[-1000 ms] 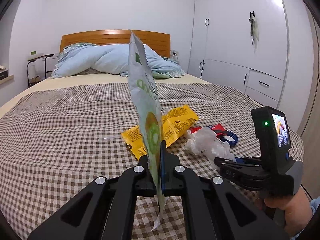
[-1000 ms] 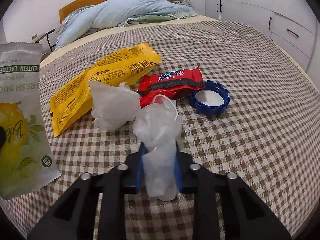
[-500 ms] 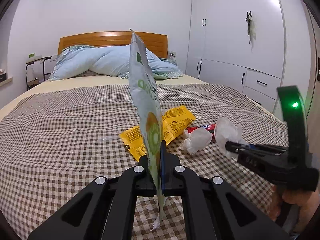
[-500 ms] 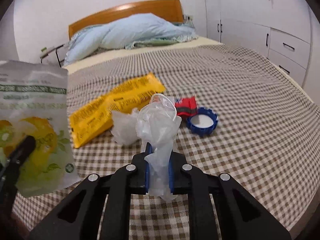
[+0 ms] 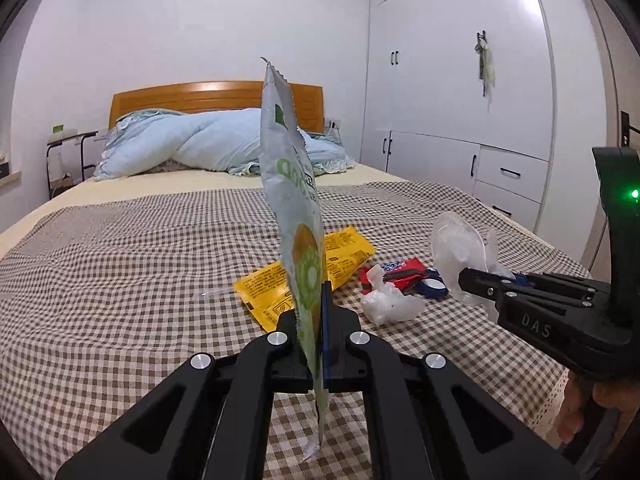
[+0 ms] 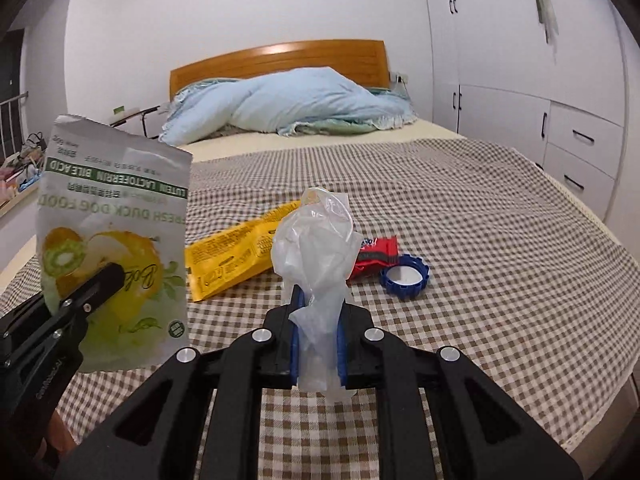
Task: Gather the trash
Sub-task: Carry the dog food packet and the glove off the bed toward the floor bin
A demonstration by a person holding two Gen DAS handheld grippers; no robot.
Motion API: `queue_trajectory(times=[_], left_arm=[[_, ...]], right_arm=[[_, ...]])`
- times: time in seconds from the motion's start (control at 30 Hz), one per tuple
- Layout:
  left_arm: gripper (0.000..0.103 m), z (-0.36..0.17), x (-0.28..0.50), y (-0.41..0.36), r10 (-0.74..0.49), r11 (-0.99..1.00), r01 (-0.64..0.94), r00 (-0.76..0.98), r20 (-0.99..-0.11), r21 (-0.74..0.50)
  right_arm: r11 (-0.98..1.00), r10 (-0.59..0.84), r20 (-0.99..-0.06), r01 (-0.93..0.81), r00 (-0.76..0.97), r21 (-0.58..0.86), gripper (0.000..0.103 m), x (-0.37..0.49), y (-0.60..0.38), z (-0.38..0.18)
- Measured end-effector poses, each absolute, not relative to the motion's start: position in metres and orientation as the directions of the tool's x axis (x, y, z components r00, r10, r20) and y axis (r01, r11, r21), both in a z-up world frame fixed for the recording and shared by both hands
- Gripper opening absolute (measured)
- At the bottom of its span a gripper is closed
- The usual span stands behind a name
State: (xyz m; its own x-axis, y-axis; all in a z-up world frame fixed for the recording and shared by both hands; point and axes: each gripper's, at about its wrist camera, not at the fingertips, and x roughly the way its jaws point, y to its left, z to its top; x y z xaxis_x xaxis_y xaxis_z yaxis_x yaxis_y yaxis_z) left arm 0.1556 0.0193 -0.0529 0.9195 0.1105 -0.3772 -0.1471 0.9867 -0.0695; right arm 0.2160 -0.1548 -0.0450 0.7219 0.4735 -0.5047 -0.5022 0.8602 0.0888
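Observation:
My left gripper [image 5: 316, 308] is shut on a grey-green dog food pouch [image 5: 292, 184], which stands upright and edge-on above the bed. From the right wrist view the pouch [image 6: 116, 216] shows its printed face, with the left gripper [image 6: 108, 276] clamped on it. My right gripper [image 6: 318, 312] is shut on a crumpled clear plastic bag [image 6: 316, 240], lifted off the bed. Beyond it a yellow wrapper [image 6: 232, 256], a red wrapper [image 6: 376, 254] and a blue cap [image 6: 404, 276] lie on the checked cover. A white plastic wad [image 5: 388, 300] lies beside them.
The bed's checked cover [image 5: 120, 272] stretches wide to the left. A blue duvet [image 5: 208, 144] is heaped by the wooden headboard [image 5: 192, 96]. White wardrobes [image 5: 460, 100] line the right wall. A small side table [image 5: 68, 140] stands at the far left.
My right gripper has risen off the bed with the clear plastic bag and now points more level. My left gripper holds the pouch as before, shifted only slightly.

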Motion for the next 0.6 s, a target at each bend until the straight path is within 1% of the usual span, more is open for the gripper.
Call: queue_trajectory(times=[0.33,0.6], left_arm=[[0.0,-0.042,0.129,0.001,0.062,0.998,-0.064,0.936,-0.346,0.005],[0.0,-0.031,0.103,-0.007,0.025,1.0,-0.022,0.948,-0.319,0.012]], right_arm=[[0.836,0.521,-0.477,-0.535,0.708,0.121,0.013,0.195,-0.171,-0.038],[0.829,0.537,-0.45,-0.545,0.714,0.125,0.013,0.169,-0.186,-0.034]])
